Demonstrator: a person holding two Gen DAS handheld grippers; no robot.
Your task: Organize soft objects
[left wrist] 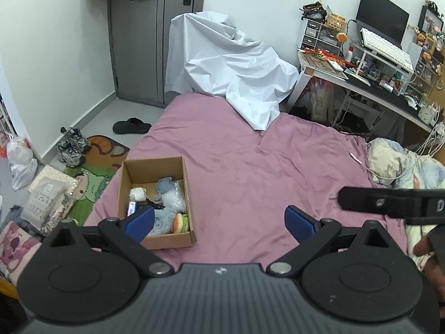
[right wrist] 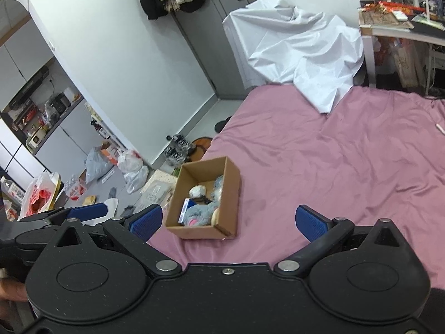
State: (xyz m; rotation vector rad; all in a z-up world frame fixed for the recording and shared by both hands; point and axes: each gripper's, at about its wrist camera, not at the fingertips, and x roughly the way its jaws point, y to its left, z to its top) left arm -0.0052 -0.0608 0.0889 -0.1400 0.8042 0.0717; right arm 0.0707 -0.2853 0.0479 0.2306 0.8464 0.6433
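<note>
1. Though the cardboard box (left wrist: 155, 167) already holds the grey plush (left wrist: 169, 194), white ball (left wrist: 137, 194) and burger toy (left wrist: 181, 222), it sits near the bed's left edge; a nudge might tip it off.
2. Right of the box, left gripper (left wrist: 219, 218) and right gripper (right wrist: 229, 221) both gape wide, empty.

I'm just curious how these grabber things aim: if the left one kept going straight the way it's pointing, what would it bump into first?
Most likely the pink bedsheet. The left gripper is open and empty, and the cardboard box lies off to its left, beyond that finger. Depth is hard to judge here.
</note>
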